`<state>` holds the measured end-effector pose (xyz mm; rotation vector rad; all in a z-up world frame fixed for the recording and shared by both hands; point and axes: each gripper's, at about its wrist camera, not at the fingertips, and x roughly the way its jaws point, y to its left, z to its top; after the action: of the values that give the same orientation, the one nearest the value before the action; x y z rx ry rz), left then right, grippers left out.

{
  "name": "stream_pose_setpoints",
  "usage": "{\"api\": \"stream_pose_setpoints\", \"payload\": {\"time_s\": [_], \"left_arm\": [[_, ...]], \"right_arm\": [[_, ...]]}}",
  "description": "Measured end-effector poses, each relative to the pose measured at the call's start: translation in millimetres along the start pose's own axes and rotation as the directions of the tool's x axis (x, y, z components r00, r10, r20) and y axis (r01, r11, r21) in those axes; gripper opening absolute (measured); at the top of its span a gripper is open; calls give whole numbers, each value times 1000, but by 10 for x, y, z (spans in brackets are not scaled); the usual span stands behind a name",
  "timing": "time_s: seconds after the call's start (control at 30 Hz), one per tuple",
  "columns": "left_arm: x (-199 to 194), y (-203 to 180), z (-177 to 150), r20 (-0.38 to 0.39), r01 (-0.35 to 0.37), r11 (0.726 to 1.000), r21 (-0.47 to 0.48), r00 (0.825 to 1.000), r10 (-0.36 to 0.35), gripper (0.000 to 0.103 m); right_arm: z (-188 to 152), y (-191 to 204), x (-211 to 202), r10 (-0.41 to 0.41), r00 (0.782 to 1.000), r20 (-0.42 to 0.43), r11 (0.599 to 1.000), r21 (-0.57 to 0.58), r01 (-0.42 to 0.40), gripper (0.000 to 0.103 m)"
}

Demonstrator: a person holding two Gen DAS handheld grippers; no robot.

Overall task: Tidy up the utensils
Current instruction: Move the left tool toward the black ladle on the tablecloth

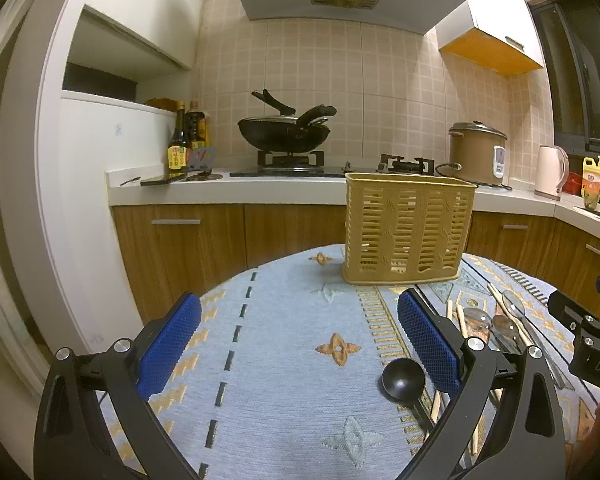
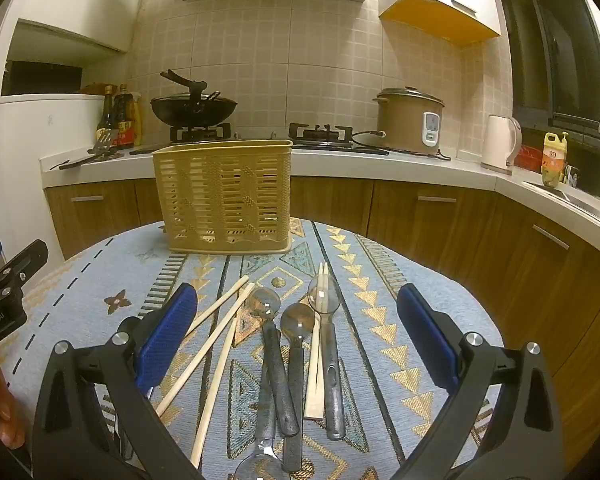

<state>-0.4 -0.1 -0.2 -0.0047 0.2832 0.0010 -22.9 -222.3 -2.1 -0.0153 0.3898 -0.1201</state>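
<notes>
Both tools are spread wide and hold nothing. The left tool hovers over the bench, which is covered by a pale blue patterned cloth; between its blue pads, toward 4 o'clock, lies a black ladle with its bowl facing up, the handle running under the right pad. At 1 o'clock stands the tan slotted utensil basket, upright near the far edge of the bench.

The right tool hangs over the loose utensils. Straight ahead, between its pads, three clear-bowled spoons with dark handles lie side by side, bowls pointing toward 12 o'clock. A pair of pale wooden chopsticks lies among them, crossing the bowl of the rightmost spoon. Three more loose chopsticks fan out toward 10 o'clock, near the left pad. A further clear spoon bowl shows at 6 o'clock, cut by the frame edge. The basket stands at 11 o'clock, well apart from the utensils.

Behind, a counter carries a wok on the stove, a rice cooker and a kettle.
</notes>
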Motion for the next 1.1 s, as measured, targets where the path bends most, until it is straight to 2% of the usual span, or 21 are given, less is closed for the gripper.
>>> {"api": "stream_pose_setpoints", "payload": {"time_s": [0.37, 0.43, 0.5, 0.6, 0.7, 0.73, 0.77, 0.8, 0.83, 0.87, 0.93, 0.97, 1.03, 1.07, 1.1], "left_arm": [[47, 31, 2, -5, -1, 1000, -9, 1000, 1, 96], [148, 77, 12, -42, 1, 1000, -25, 999, -2, 96], [314, 119, -52, -139, 43, 998, -43, 989, -48, 95], [550, 180, -48, -275, 137, 988, -67, 950, -151, 92], [689, 204, -61, -385, 238, 965, -106, 885, -260, 87], [691, 189, -72, -389, 263, 958, -116, 875, -287, 87], [696, 160, -79, -413, 288, 950, -121, 855, -312, 86], [677, 107, -90, -415, 317, 940, -128, 843, -341, 86], [685, 16, -112, -446, 341, 934, -104, 824, -350, 86], [720, -40, -107, -497, 348, 933, -95, 795, -347, 85], [741, -212, -118, -560, 364, 929, -66, 757, -336, 75], [760, -250, -130, -587, 364, 930, -54, 742, -324, 74], [852, -327, -155, -647, 358, 933, -41, 702, -298, 70], [865, -348, -159, -662, 358, 933, -46, 688, -297, 68], [894, -365, -170, -679, 356, 933, -43, 675, -289, 62]], "right_arm": [[-9, -14, 5, -12, 1000, -10, 1000, 4, 12, 95], [-11, -15, 28, 3, 1000, -24, 1000, 3, -3, 95], [-11, -18, 67, 14, 999, -48, 1000, 2, -14, 95], [-14, -36, 144, 11, 995, -99, 1000, 14, -10, 95], [-5, -68, 264, 26, 982, -185, 999, 26, -22, 95], [-4, -81, 293, 33, 978, -206, 999, 32, -27, 95], [-8, -105, 326, 38, 971, -234, 999, 40, -29, 95], [-13, -136, 343, 44, 967, -251, 998, 52, -32, 95], [-15, -161, 346, 51, 964, -260, 997, 61, -36, 95], [-6, -193, 357, 57, 961, -272, 997, 70, -39, 95], [39, -279, 384, 65, 951, -304, 996, 83, -42, 92], [68, -313, 399, 72, 946, -317, 995, 87, -47, 90], [138, -398, 435, 90, 932, -351, 994, 96, -60, 81], [172, -425, 465, 100, 925, -368, 993, 99, -68, 77], [206, -457, 499, 113, 914, -390, 992, 100, -80, 68]]}}
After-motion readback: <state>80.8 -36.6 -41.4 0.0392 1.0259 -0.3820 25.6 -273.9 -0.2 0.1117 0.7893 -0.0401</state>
